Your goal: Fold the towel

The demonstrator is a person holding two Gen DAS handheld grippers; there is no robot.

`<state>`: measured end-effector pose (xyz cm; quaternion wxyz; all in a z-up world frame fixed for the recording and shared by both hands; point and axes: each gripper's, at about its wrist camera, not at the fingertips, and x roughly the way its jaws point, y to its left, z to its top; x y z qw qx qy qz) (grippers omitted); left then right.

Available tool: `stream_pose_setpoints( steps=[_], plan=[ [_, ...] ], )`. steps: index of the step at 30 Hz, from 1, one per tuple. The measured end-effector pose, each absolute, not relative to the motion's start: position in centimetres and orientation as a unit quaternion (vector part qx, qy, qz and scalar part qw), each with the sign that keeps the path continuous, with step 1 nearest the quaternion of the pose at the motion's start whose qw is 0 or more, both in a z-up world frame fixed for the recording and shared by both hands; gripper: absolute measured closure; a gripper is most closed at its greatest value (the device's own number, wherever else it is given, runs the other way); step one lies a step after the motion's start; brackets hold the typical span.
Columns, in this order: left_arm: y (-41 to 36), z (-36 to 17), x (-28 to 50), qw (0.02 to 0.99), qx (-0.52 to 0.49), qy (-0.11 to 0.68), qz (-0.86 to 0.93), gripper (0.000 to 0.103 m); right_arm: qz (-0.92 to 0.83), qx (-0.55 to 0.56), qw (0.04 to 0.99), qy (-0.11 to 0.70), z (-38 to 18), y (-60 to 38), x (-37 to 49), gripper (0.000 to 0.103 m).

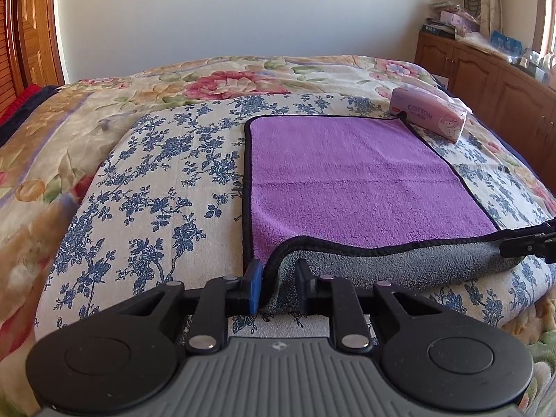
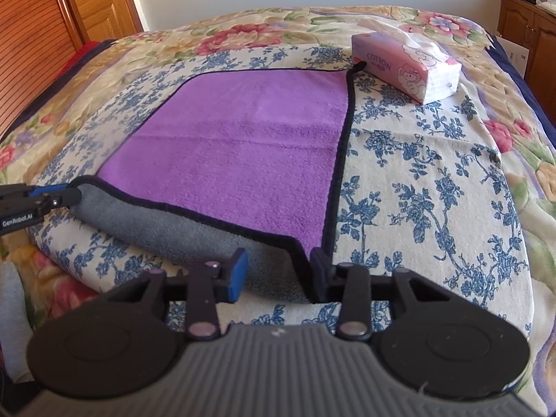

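Observation:
A purple towel [image 1: 354, 177] with black trim and a grey underside lies flat on the bed; it also shows in the right wrist view [image 2: 239, 142]. Its near edge is turned up, showing grey. My left gripper [image 1: 278, 279] is at the near left corner, with the grey fold between its fingers. My right gripper [image 2: 278, 269] is at the near right corner, with the fold between its fingers. Both jaws stand a little apart around the cloth. The right gripper also shows at the right edge of the left wrist view [image 1: 531, 239], and the left gripper at the left edge of the right wrist view [image 2: 38, 198].
A pink tissue pack [image 1: 431, 114] lies by the towel's far right corner, also in the right wrist view [image 2: 406, 66]. The bed has a blue-flowered sheet [image 1: 156, 187] over a floral quilt. A wooden cabinet [image 1: 486, 69] stands on the right, and wooden doors [image 2: 69, 3] on the left.

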<state>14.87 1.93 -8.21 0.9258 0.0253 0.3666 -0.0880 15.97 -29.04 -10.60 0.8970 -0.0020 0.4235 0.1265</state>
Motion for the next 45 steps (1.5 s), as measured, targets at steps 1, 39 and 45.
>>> stream_pose_setpoints(
  steps=[1, 39, 45],
  plan=[
    [1.9, -8.2, 14.8, 0.926, 0.026, 0.367, -0.088, 0.080, 0.126, -0.003, 0.897, 0.424, -10.6, -29.1, 16.0, 0.072],
    [1.7, -4.8, 13.6, 0.948, 0.005, 0.299, -0.111, 0.097, 0.131, 0.003, 0.928, 0.348, -8.2, -29.6, 15.5, 0.099],
    [1.9, -4.4, 13.7, 0.950, 0.001, 0.291, -0.113, 0.097, 0.139, 0.005, 0.934, 0.330, -7.6, -29.6, 15.6, 0.099]
  ],
)
